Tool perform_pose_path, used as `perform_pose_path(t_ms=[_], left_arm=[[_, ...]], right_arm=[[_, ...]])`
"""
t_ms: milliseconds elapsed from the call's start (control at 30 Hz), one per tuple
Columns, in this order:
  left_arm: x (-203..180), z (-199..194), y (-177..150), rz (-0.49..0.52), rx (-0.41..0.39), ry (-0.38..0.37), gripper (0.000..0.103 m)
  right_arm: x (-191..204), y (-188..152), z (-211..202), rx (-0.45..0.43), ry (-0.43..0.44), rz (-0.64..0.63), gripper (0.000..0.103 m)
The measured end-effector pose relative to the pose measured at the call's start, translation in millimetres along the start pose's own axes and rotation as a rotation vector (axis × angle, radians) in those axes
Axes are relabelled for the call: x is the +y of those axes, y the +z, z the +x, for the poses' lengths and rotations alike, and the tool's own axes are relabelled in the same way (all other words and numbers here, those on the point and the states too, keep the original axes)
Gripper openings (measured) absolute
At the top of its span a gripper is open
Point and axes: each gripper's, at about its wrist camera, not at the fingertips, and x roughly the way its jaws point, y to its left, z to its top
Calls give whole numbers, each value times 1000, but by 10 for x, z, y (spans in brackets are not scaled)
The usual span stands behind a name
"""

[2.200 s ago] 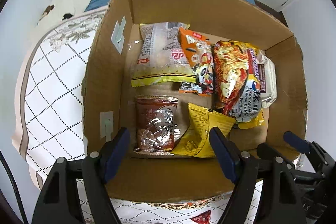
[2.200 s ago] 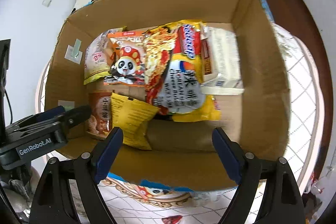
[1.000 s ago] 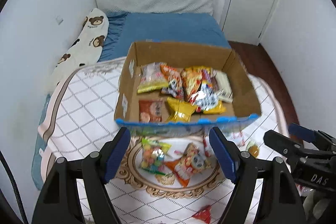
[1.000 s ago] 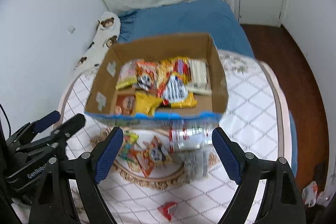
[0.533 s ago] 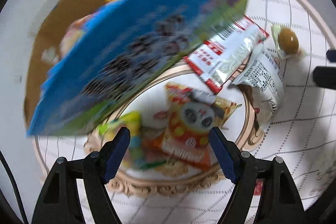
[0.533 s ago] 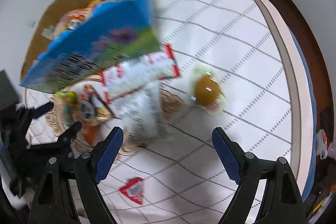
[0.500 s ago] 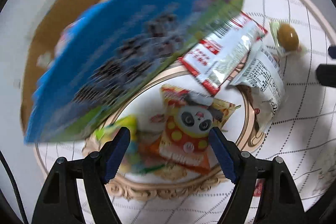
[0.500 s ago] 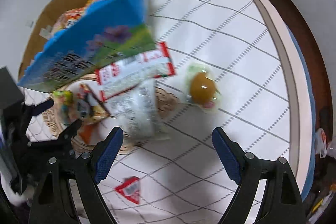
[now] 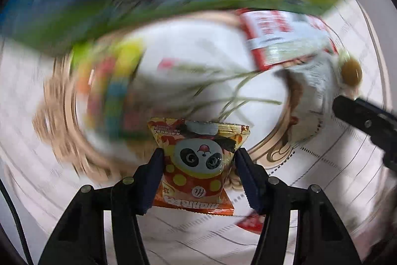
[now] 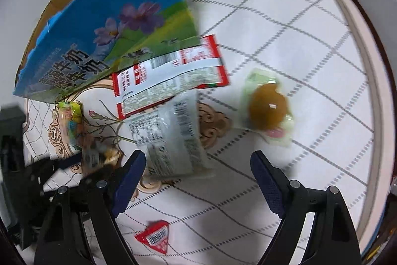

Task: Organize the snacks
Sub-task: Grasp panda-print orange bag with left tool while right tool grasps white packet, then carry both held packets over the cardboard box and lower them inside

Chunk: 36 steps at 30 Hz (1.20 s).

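Observation:
My left gripper is shut on an orange panda snack packet, held sharp against a motion-blurred background. My right gripper is open and empty above the checked cloth, with a grey printed packet just ahead of its left finger. A red-and-white packet lies beyond it, partly under the blue side of the cardboard box. A round brown snack in a clear wrapper lies right of centre. A colourful candy bag lies at the left.
A small red packet lies on the cloth near the right gripper's base. The table's rounded edge curves along the right. The left gripper's body shows at the left of the right wrist view.
The left gripper has closed on the panda packet and is moving fast, blurring its view. The right gripper has dropped closer to the grey packet.

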Motion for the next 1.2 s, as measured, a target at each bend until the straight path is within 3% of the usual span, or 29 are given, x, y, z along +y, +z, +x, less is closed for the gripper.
perform_pose_path(t_ms=[100, 167, 267, 633, 900, 1133, 1200], left_arm=[[217, 72, -73, -142, 30, -78, 57], [282, 113, -97, -172, 29, -101, 58], [334, 191, -129, -147, 26, -97, 59], [81, 607, -226, -75, 69, -46, 61], [26, 729, -272, -62, 66, -26, 61], [55, 514, -149, -63, 48, -15, 61], [32, 464, -176, -52, 27, 2, 51]], right_arm=[[142, 66, 145, 22, 5, -36, 87], [191, 116, 250, 48, -5, -47, 69], [245, 113, 369, 93, -33, -60, 56], [252, -533, 493, 238, -85, -117, 53], [140, -542, 500, 222, -64, -42, 56], [132, -555, 544, 225, -81, -38, 58], [149, -560, 560, 219, -89, -42, 58]])
